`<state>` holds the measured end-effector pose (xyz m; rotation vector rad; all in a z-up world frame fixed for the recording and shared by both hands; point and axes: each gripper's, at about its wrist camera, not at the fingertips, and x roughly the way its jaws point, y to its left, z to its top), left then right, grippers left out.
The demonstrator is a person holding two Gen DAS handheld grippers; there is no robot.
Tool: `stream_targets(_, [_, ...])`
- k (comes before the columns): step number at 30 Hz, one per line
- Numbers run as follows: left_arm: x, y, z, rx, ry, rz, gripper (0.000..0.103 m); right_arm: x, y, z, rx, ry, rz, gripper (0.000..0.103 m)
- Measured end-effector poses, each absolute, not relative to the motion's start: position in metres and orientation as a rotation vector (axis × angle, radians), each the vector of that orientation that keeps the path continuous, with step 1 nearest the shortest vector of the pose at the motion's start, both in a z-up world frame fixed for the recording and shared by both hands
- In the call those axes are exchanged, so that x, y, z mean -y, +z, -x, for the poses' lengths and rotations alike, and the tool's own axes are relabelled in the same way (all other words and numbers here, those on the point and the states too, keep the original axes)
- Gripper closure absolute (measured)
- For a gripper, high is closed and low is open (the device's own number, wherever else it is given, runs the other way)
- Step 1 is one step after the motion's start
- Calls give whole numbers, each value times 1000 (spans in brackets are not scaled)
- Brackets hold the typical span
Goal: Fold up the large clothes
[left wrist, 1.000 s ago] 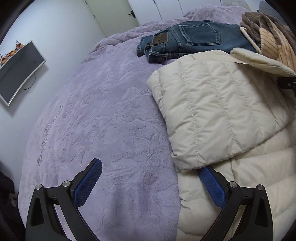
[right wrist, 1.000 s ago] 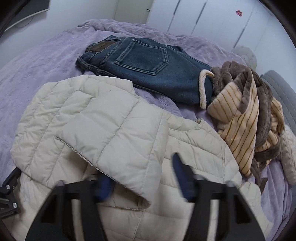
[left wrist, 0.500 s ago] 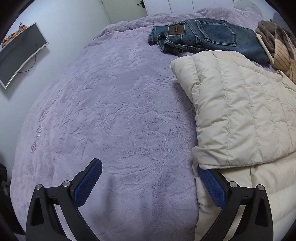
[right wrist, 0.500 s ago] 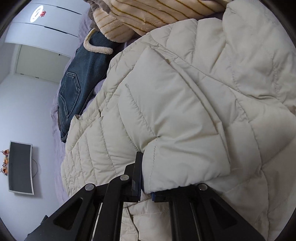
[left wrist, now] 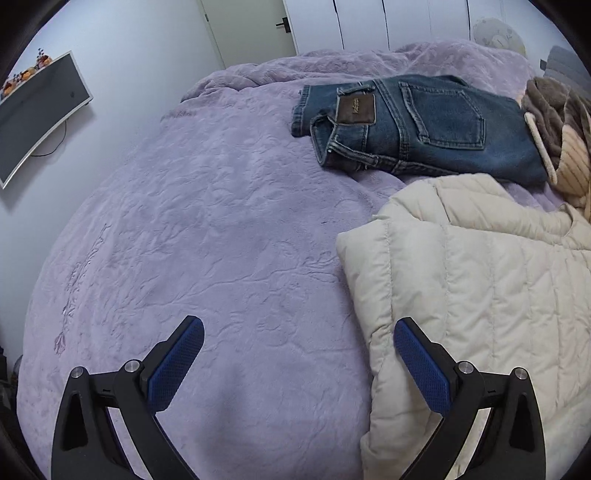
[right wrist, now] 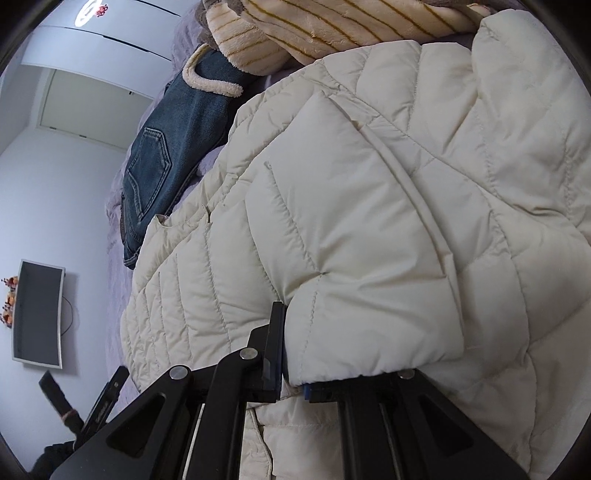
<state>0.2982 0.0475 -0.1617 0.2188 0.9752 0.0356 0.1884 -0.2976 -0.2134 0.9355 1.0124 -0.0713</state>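
Right hand-held gripper (right wrist: 293,384), bottom centre of the right wrist view: jaws pressed almost together, pinching a folded edge of the cream quilted jacket (right wrist: 369,221). The fold bulges up and over the right jaw and hides its pad; only a sliver of blue pad shows at the pinch. The view is rolled sideways, so the room stands on its side.

Left hand-held gripper (left wrist: 299,363), bottom of the left wrist view: jaws spread wide, nothing between them but the purple bedspread (left wrist: 221,240). Left blue pad over bare bedspread; right pad in front of the jacket (left wrist: 480,295) edge, contact cannot be told.

Jacket: fills the centre and right of the right wrist view, lying on the bed with one panel folded over the body. In the left wrist view it takes the lower right, its left edge just beside the right jaw.

Surroundings, left wrist view:
- folded blue jeans (left wrist: 417,125), upper right, beyond the jacket, near its far edge;
- brown and striped fleece garment (left wrist: 565,147), far right edge, touching the jeans;
- wall-mounted monitor (left wrist: 40,110), upper left;
- door (left wrist: 251,29) and white wardrobe panels (left wrist: 388,22), top.

Nothing lies on the bedspread between the left hand-held gripper and the jeans.
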Motion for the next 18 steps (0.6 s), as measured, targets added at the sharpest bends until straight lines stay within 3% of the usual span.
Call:
stream_targets(2, [-40, -175, -299, -1003, 36, -253, 0, 301, -210, -187, -1037, -68, -940, 92])
stream_targets(4, [-38, -181, -298, -1003, 37, -261, 0, 307, -204, -181, -1035, -85, -949, 72])
stream_targets(6, [-40, -183, -298, -1006, 41, -252, 0, 318, -196, -170, -1010, -125, -942, 61])
stream_targets(15, [-34, -182, -293, -1004, 42, -262, 0, 341, -143, -136, -861, -325, -733, 61])
stream_targets(18, [-30, -183, -291, -1004, 48, -272, 0, 322, -146, -163, -926, -230, -643, 75])
